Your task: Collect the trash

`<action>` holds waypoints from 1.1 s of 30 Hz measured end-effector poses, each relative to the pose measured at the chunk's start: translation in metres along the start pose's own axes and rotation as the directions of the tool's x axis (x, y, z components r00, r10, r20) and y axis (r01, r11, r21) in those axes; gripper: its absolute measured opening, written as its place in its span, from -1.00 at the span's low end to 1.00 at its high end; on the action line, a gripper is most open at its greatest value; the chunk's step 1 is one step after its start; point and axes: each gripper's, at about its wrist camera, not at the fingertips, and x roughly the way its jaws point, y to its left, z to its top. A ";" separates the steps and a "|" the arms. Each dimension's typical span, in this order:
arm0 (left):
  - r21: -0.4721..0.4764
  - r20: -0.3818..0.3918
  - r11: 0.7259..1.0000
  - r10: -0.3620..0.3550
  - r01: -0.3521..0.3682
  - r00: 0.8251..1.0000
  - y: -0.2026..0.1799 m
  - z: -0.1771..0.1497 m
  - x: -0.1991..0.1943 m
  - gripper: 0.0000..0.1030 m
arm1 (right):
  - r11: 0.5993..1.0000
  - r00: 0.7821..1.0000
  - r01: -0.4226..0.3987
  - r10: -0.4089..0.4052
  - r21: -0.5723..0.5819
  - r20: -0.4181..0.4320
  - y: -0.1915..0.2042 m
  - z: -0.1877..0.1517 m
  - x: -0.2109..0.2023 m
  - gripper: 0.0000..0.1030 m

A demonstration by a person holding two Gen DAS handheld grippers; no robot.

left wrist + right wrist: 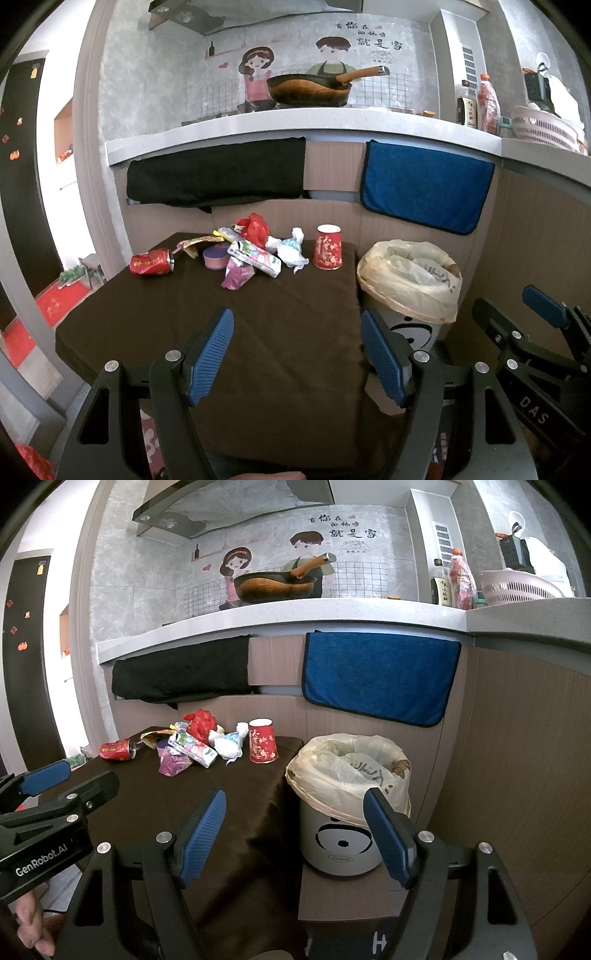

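Both grippers empty, trash pile far ahead

I judge the bin (347, 771), beside the worktop (207, 332), could tip if clipped. The cup (328, 247) and can (151, 263) may roll. My left gripper (297, 354) and right gripper (295, 834) gape wide, well short of the pile.

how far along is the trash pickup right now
Barely started, it seems. Both the left gripper and right gripper are open and empty. The red can, red paper cup and wrapper pile all sit on the brown table. The lined bin already holds some plastic.
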 end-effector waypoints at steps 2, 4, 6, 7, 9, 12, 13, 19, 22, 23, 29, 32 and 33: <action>-0.009 -0.007 1.000 -0.004 0.004 1.000 0.005 0.002 0.003 0.40 | 1.000 1.000 0.002 -0.002 -0.002 0.000 0.002 0.002 -0.001 0.45; -0.019 -0.017 1.000 -0.012 0.012 1.000 0.009 0.003 0.007 0.40 | 1.000 1.000 0.000 0.000 -0.004 -0.006 -0.005 -0.003 0.000 0.45; -0.032 -0.030 0.999 -0.021 0.020 0.999 0.016 0.005 0.013 0.39 | 1.000 1.000 -0.003 0.003 -0.005 -0.009 -0.008 -0.001 0.006 0.45; -0.036 -0.035 0.999 -0.023 0.022 0.999 0.021 0.007 0.016 0.39 | 1.000 1.000 -0.004 0.004 -0.006 -0.012 -0.012 0.002 0.010 0.45; -0.044 -0.034 0.999 -0.020 0.018 0.999 0.029 0.010 0.022 0.39 | 1.000 1.000 -0.011 0.010 -0.011 -0.009 -0.010 0.011 0.023 0.45; -0.065 -0.016 0.998 -0.002 0.001 1.000 0.048 0.015 0.032 0.32 | 0.999 1.000 -0.025 0.025 -0.022 -0.011 0.001 0.020 0.042 0.45; -0.072 -0.012 0.997 0.007 -0.008 1.000 0.055 0.017 0.036 0.31 | 0.999 0.999 -0.038 0.037 -0.022 -0.016 0.003 0.024 0.050 0.45; -0.126 -0.042 0.990 0.058 -0.063 0.997 0.112 0.027 0.079 0.22 | 0.995 0.995 -0.089 0.087 -0.039 -0.048 0.027 0.047 0.098 0.45; -0.187 -0.072 0.978 0.078 -0.090 0.994 0.158 0.031 0.110 0.21 | 0.990 0.993 -0.109 0.105 -0.083 -0.056 0.041 0.053 0.122 0.45; -0.202 -0.081 0.974 0.084 -0.099 0.993 0.173 0.032 0.120 0.21 | 0.989 0.992 -0.115 0.110 -0.097 -0.060 0.047 0.055 0.132 0.45; -0.314 -0.085 0.940 0.109 -0.131 0.990 0.270 0.042 0.188 0.21 | 0.983 0.985 -0.160 0.154 -0.090 -0.071 0.075 0.065 0.189 0.44; -0.344 -0.098 0.925 0.137 -0.163 0.986 0.316 0.054 0.227 0.21 | 0.981 0.982 -0.166 0.156 -0.098 -0.105 0.088 0.066 0.220 0.44; -0.355 -0.108 0.919 0.144 -0.173 0.984 0.331 0.059 0.241 0.21 | 0.980 0.980 -0.171 0.159 -0.098 -0.117 0.089 0.066 0.227 0.44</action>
